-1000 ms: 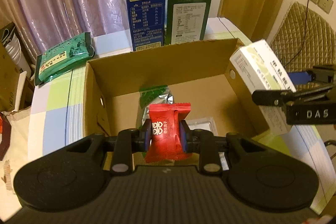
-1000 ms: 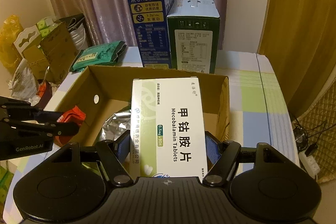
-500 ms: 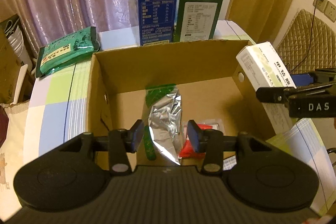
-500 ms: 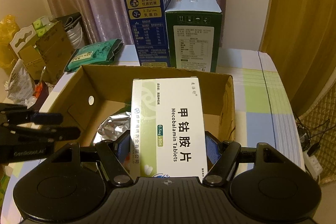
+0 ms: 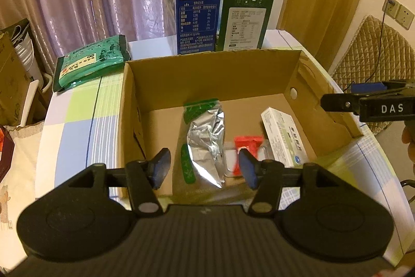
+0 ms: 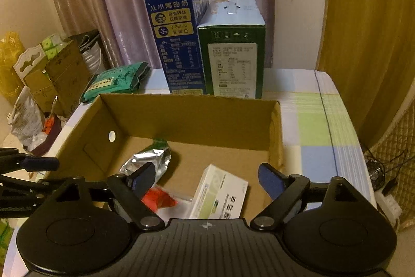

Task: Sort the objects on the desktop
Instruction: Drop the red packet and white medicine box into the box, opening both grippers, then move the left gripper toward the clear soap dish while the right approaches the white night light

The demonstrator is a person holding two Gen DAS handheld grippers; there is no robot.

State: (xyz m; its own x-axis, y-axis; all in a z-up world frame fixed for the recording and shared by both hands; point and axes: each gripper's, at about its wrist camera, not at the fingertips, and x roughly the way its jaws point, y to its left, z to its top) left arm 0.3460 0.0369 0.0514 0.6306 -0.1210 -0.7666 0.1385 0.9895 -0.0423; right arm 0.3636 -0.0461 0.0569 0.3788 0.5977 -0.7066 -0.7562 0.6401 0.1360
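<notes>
1. Both grippers hang over the near rim of an open cardboard box (image 5: 207,77) that sits on a desk (image 5: 77,121) covered in a checked cloth.
2. The left gripper (image 5: 205,168) has its jaws spreading apart, with nothing between them; the box contents lie below.
3. The right gripper (image 6: 205,178) has its jaws opening wide, also pinching nothing.
4. A white Mecobalamin tablet box (image 6: 220,196) lies tilted inside the cardboard box, against its right wall, free of the jaws.
5. A red candy packet (image 5: 247,147) lies on the box floor just left of the tablet box, on a clear plastic piece whose nature I cannot tell.
6. A silver foil pouch (image 5: 207,136) with green print lies near the middle of the box floor.
7. Behind the cardboard box stand a tall blue milk carton (image 5: 194,1) and a green carton (image 5: 243,20), side by side.
8. A green tea packet (image 5: 90,64) lies flat on the desk at the far left.
</notes>
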